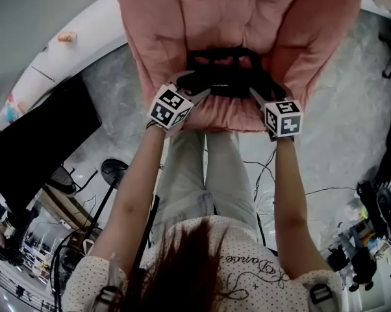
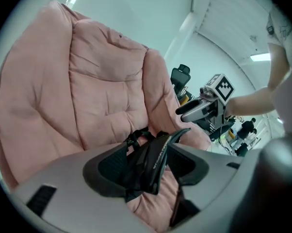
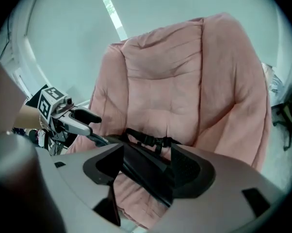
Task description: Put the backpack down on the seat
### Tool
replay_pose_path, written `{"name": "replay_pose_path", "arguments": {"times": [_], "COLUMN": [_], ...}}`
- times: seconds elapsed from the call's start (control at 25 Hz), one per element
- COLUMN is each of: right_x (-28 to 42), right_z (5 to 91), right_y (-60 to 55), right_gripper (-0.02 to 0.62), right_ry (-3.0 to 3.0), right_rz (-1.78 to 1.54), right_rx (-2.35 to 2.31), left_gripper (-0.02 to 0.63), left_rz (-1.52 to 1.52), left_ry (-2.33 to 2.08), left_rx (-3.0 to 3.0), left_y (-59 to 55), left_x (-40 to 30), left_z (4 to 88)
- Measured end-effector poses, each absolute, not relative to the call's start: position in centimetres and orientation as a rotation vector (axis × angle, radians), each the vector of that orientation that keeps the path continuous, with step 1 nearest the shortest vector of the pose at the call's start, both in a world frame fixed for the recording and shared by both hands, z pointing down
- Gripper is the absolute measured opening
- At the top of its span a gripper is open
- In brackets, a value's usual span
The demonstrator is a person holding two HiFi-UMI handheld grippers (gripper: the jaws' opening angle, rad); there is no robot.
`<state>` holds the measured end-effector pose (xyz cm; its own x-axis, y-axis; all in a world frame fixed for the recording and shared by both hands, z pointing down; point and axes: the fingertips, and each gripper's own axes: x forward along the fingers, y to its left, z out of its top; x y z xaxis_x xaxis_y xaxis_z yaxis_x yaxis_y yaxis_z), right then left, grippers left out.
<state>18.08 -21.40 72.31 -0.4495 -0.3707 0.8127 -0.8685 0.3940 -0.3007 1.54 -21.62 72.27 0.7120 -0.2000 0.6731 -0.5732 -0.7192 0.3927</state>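
A black backpack lies on the seat of a padded pink armchair, its straps spread toward the front edge. My left gripper is at the pack's left end and my right gripper at its right end. In the left gripper view a black strap stands loosely between the wide-apart jaws of the left gripper, with the pink armchair behind. In the right gripper view another black strap crosses the gap of the right gripper, whose jaws also stand wide. Both grippers are open.
The person stands close against the front of the seat, legs between the arms. A black monitor and a lamp stand are at the left. Cables run over the grey floor, with clutter at the right.
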Motion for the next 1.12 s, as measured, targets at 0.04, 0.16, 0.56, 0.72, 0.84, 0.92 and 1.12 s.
{"name": "replay_pose_path", "arguments": {"times": [0.04,0.16,0.56,0.72,0.84,0.92,1.12], "right_x": [18.0,18.1,16.5,16.3,16.3,16.1,15.8], "right_z": [71.5,69.2,59.4,56.0,53.9,52.7,49.8], "right_y": [-21.5,-22.2,-24.5,-24.8,-25.1,-24.9,-24.5], "right_gripper": [0.310,0.306,0.281,0.254,0.218,0.180,0.131], "right_ry": [-2.004,-2.026,-2.212,-2.255,-2.268,-2.281,-2.312], "right_rz": [0.973,0.950,1.037,0.957,0.899,0.884,0.823], "right_rx": [1.076,1.124,1.317,1.367,1.412,1.433,1.487], "left_gripper": [0.247,0.247,0.245,0.233,0.200,0.177,0.089], "left_rz": [0.808,0.785,0.672,0.583,0.538,0.519,0.430], "left_ry": [-0.596,-0.621,-0.683,-0.703,-0.703,-0.706,-0.730], "left_rx": [2.322,2.336,2.410,2.418,2.453,2.477,2.531], "left_y": [-21.6,-21.8,-22.8,-23.3,-23.9,-24.0,-24.7], "left_x": [1.3,0.9,-0.4,-1.0,-1.1,-1.1,-1.2], "left_z": [71.6,70.0,63.5,60.9,58.4,56.8,52.4]}}
